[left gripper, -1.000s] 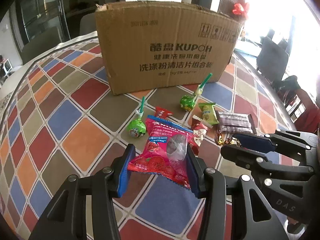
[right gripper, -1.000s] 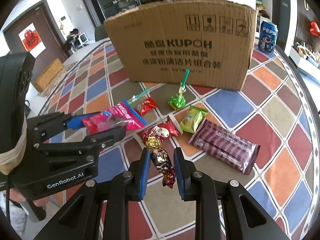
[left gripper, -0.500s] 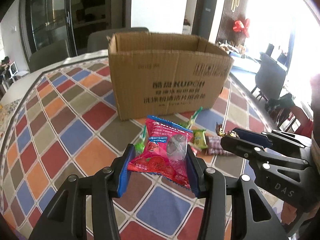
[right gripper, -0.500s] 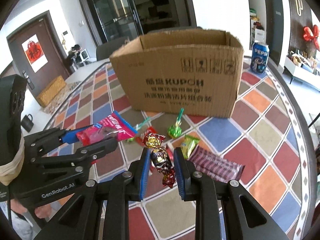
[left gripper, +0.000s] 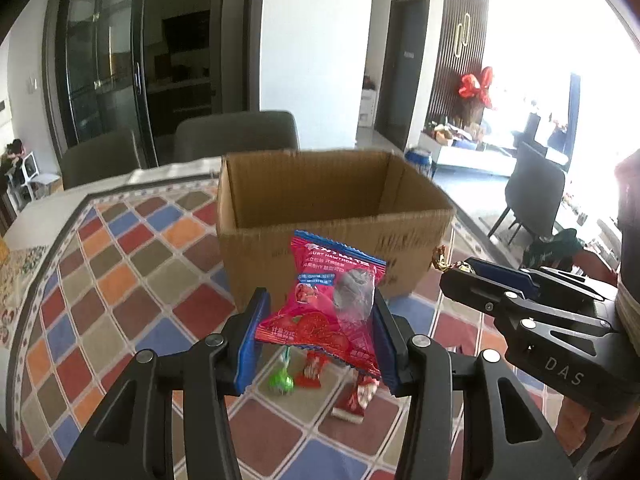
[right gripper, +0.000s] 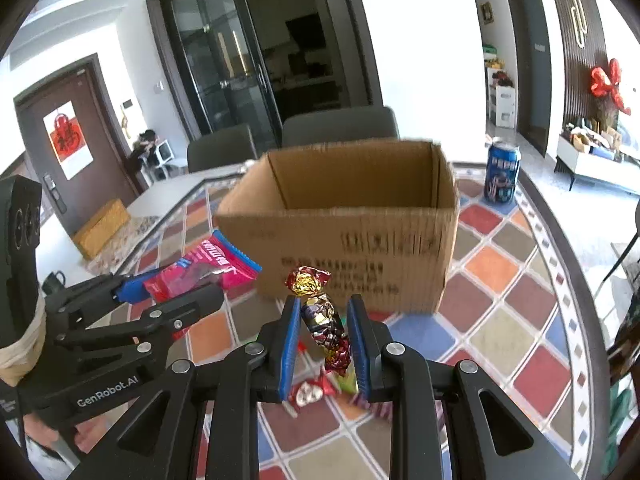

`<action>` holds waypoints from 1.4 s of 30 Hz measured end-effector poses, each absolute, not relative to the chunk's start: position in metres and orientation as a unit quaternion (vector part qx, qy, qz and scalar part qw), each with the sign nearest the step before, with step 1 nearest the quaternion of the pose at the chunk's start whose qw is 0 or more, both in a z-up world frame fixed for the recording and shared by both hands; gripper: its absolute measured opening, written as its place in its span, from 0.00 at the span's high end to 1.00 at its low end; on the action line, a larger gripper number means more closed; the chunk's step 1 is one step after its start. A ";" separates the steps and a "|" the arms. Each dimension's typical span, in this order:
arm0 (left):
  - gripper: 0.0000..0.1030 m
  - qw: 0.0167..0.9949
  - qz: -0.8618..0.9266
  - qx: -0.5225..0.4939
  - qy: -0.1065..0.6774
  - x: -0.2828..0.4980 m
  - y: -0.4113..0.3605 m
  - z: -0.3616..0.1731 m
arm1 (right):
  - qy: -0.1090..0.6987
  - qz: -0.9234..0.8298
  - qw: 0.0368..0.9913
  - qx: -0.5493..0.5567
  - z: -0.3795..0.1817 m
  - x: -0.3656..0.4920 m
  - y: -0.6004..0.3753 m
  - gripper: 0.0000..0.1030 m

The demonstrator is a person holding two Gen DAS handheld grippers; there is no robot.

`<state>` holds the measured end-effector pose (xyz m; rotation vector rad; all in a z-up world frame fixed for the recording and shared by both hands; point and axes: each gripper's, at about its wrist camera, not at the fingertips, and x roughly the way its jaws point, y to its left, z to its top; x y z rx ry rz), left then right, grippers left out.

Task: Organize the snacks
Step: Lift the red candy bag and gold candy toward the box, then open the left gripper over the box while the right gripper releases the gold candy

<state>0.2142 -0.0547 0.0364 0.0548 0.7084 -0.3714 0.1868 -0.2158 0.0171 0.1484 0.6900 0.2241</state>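
Two grippers carried snacks toward the box (left gripper: 336, 216): left (left gripper: 318, 338) clamped a packet (left gripper: 324, 308), right (right gripper: 323, 340) a candy (right gripper: 320, 316); release inside should follow.

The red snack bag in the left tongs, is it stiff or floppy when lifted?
Probably floppy and light: the red snack bag bulges between the left tongs, and its unsupported top leans sideways. The glossy film may slip, so a firm squeeze seems wise.
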 end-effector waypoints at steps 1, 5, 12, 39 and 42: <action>0.54 0.922 -0.181 0.025 0.340 0.217 -0.055 0.041 | 0.333 0.108 0.934 0.071 0.021 0.188 -0.216 0.75; 0.54 0.927 -0.180 0.020 0.330 0.225 -0.055 0.051 | 0.316 0.104 0.941 0.063 0.036 0.195 -0.217 0.75; 0.54 0.933 -0.175 0.015 0.314 0.240 -0.055 0.068 | 0.294 0.102 0.949 0.054 0.055 0.207 -0.217 0.75; 0.54 0.925 -0.153 0.041 0.344 0.315 -0.067 0.069 | 0.306 0.063 0.949 0.031 0.073 0.287 -0.229 0.75; 0.54 0.923 -0.150 0.040 0.351 0.322 -0.066 0.066 | 0.314 0.059 0.947 0.019 0.069 0.293 -0.228 0.76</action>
